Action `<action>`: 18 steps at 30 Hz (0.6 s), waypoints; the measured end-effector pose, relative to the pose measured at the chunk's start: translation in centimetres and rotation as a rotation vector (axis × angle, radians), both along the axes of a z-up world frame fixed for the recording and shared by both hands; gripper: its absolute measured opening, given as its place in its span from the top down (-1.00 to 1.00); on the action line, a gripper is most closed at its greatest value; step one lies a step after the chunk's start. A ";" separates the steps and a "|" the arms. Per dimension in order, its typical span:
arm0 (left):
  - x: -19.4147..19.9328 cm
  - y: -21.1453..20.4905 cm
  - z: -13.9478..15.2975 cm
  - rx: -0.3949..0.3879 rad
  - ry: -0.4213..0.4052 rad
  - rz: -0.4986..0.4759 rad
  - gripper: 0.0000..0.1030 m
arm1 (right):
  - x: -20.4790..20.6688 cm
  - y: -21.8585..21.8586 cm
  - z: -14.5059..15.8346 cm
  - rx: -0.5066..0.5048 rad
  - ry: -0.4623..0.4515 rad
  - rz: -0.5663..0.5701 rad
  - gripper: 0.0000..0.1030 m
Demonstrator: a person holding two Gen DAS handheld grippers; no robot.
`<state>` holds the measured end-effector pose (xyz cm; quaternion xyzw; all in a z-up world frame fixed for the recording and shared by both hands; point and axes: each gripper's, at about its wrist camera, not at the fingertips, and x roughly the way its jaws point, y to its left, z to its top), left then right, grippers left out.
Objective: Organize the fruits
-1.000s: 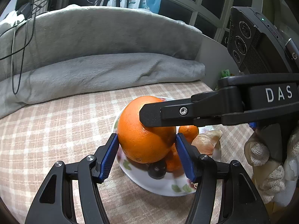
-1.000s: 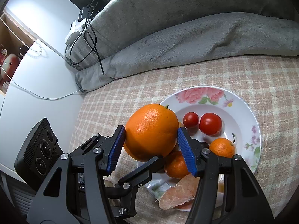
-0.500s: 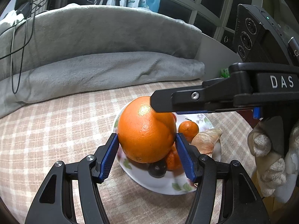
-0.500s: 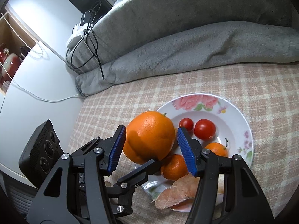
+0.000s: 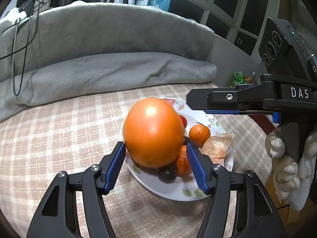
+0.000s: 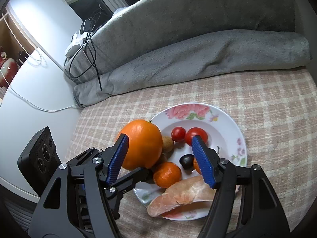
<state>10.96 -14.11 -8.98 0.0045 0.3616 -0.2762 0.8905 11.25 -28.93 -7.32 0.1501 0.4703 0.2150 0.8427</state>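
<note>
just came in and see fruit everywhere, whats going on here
A person holds a gripper in each hand over a floral plate of fruit on a checked cloth. Both sets of jaws are opening. The left gripper flanks the big orange, which sits at the plate's edge. The right gripper is off it, above mandarins, tomatoes and a peeled segment.

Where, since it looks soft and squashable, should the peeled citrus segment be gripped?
Pinch the peeled segment across its thick middle, coming straight down from above. It lies flat and lengthwise along the plate's near rim, so its short width is what to span; the tapered ends might tear, and a mandarin crowds its far side.
</note>
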 end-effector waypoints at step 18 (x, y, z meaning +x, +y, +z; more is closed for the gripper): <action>-3.2 2.3 2.4 -0.006 -0.061 0.020 -0.49 | -4.4 -1.4 1.7 -0.225 -0.176 -0.098 -0.71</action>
